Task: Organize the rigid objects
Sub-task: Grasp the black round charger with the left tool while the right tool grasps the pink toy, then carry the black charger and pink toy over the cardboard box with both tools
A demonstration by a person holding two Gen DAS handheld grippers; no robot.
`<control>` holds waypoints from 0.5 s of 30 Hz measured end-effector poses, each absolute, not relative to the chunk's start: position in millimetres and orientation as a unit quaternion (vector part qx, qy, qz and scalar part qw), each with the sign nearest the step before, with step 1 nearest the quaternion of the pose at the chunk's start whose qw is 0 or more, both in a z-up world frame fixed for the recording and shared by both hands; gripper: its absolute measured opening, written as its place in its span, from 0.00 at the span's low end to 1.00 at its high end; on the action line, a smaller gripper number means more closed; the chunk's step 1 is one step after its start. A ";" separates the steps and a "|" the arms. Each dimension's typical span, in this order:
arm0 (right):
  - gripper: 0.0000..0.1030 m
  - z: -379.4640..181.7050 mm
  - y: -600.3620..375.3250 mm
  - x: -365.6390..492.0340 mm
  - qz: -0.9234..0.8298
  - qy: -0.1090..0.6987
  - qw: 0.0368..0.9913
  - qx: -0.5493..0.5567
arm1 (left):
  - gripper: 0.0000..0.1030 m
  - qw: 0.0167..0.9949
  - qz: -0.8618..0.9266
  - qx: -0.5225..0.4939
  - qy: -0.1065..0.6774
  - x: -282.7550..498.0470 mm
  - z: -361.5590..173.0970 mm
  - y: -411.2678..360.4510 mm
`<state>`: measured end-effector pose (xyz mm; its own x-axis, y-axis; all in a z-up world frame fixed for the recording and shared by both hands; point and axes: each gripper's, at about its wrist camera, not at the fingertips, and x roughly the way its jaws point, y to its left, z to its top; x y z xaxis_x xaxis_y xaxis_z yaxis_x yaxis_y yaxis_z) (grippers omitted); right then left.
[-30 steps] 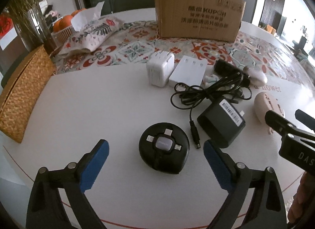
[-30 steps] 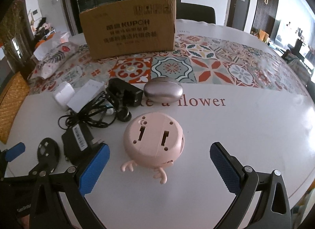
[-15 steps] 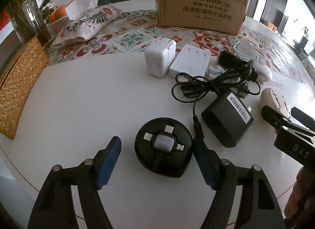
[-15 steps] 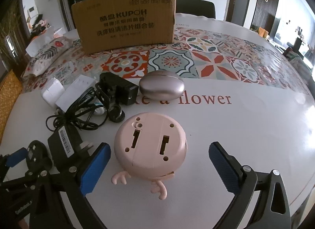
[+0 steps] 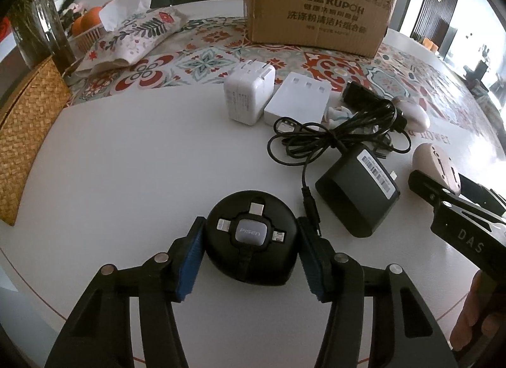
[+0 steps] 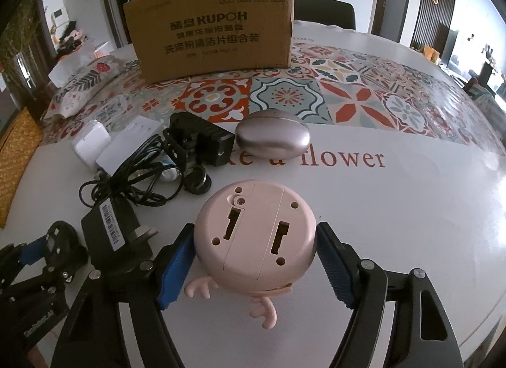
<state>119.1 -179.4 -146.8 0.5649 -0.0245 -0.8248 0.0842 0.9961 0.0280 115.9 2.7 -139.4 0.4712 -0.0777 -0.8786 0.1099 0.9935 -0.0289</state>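
Note:
A black round cable puck (image 5: pixel 251 260) with several plug tips lies on the white table (image 5: pixel 132 184). My left gripper (image 5: pixel 250 221) is closing around it, and both blue pads (image 5: pixel 193 260) meet its sides. A pink round gadget (image 6: pixel 253 235) with small hands lies face down. My right gripper (image 6: pixel 254 227) is closing on it, its blue pads (image 6: pixel 175 270) against the two sides. In the left wrist view the right gripper's black frame (image 5: pixel 455 219) juts in from the right edge. The right wrist view shows the left gripper (image 6: pixel 34 251) at the lower left.
A black power adapter (image 5: pixel 357 190) with coiled cable (image 5: pixel 335 134) lies between the two grips. Behind it are a white plug (image 5: pixel 248 99), a white charger (image 5: pixel 297 102), a black clip (image 6: pixel 199 140) and a silver oval case (image 6: pixel 273 138). A cardboard box (image 6: pixel 215 32) stands at the back, a wicker basket (image 5: pixel 22 134) at the left.
Both grippers have narrowed from wide open, the left around the black puck and the right around the pink gadget. Both views have closed in a little on these objects.

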 end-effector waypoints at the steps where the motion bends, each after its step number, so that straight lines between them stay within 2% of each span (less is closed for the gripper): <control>1: 0.73 -145.6 -179.3 118.0 -0.029 0.464 0.885 0.032 | 0.53 0.858 -0.056 0.015 0.510 115.1 -138.5 2.7; 15: 0.73 -109.3 -174.7 102.8 -0.018 0.412 0.911 0.026 | 0.53 0.897 -0.069 0.036 0.436 106.9 -98.2 -0.8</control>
<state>102.8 -174.7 -109.3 0.6594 -0.0117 -0.7517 0.0549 0.9980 0.0326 106.9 -0.8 -98.2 0.6107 -0.0917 -0.7865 0.1547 0.9879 0.0050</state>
